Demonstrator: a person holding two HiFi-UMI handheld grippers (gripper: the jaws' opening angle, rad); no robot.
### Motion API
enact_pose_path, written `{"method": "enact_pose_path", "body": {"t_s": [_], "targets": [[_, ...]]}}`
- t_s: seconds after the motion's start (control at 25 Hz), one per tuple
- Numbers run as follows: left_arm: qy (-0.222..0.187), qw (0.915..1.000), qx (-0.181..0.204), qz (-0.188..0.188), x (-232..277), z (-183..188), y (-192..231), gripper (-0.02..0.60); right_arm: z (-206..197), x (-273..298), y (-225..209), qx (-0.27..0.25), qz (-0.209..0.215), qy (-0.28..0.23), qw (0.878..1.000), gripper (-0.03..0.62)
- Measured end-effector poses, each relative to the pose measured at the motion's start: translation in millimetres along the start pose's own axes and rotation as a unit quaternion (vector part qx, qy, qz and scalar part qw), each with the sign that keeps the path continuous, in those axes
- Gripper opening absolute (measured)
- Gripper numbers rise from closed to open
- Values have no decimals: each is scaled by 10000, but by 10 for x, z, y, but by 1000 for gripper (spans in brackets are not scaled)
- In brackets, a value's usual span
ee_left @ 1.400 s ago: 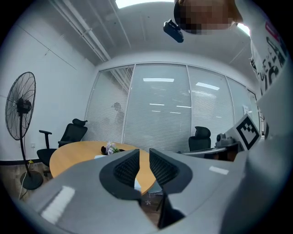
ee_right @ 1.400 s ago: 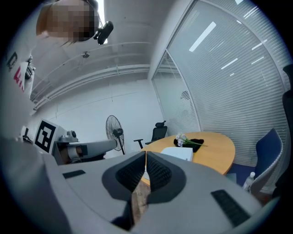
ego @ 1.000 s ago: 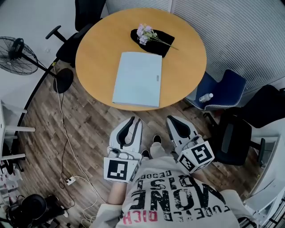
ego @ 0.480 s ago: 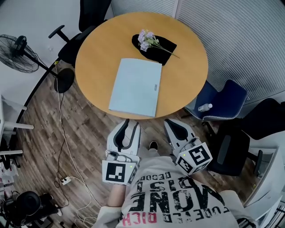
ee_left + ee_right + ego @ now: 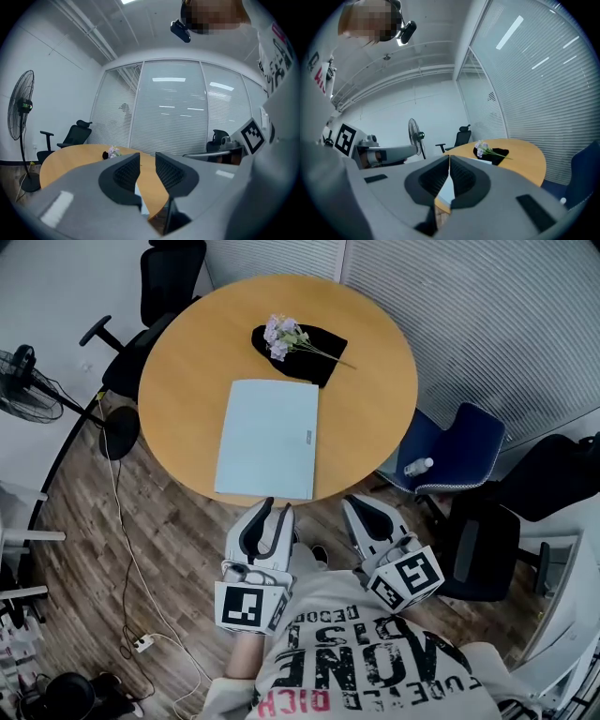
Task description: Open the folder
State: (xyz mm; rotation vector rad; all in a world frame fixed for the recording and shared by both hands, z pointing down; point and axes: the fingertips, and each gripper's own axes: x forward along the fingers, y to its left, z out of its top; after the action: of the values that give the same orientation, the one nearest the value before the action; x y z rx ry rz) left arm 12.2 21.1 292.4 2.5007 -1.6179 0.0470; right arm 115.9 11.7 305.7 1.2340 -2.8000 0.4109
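Observation:
A closed light-blue folder (image 5: pixel 267 437) lies flat on the round wooden table (image 5: pixel 375 399), with one short edge at the near rim. Both grippers hang in front of that rim, over the floor, and touch nothing. My left gripper (image 5: pixel 278 509) points at the folder's near edge. Its jaws stand apart and empty (image 5: pixel 147 157), and a sliver of the folder (image 5: pixel 138 193) shows through the gap. My right gripper (image 5: pixel 354 502) is to the right of the folder's corner. Its jaw tips meet (image 5: pixel 449 158) with nothing between them, and the folder (image 5: pixel 446 190) shows below them.
A black cloth (image 5: pixel 314 348) with a sprig of flowers (image 5: pixel 279 336) lies on the table's far side. A blue chair (image 5: pixel 459 442) carrying a bottle (image 5: pixel 419 465) and a black chair (image 5: pixel 487 540) stand at the right. Another black chair (image 5: pixel 159 277) and a fan (image 5: pixel 23 381) stand at the left. A cable (image 5: pixel 142 643) runs over the floor.
Both grippers have come forward to the table's near rim, so the folder's near edge now lies just ahead of their tips. The folder has not moved on the table.

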Motion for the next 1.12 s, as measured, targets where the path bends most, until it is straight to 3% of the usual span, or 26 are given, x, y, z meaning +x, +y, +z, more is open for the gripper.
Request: {"method": "enact_pose_path", "body": {"t_s": [0.84, 1.12], "targets": [[159, 9956, -59, -926, 485, 146, 729, 72, 149, 810, -38, 219, -748, -57, 9969, 14], [131, 9943, -160, -1045, 511, 126, 857, 71, 114, 895, -12, 254, -842, -67, 9961, 12]]}}
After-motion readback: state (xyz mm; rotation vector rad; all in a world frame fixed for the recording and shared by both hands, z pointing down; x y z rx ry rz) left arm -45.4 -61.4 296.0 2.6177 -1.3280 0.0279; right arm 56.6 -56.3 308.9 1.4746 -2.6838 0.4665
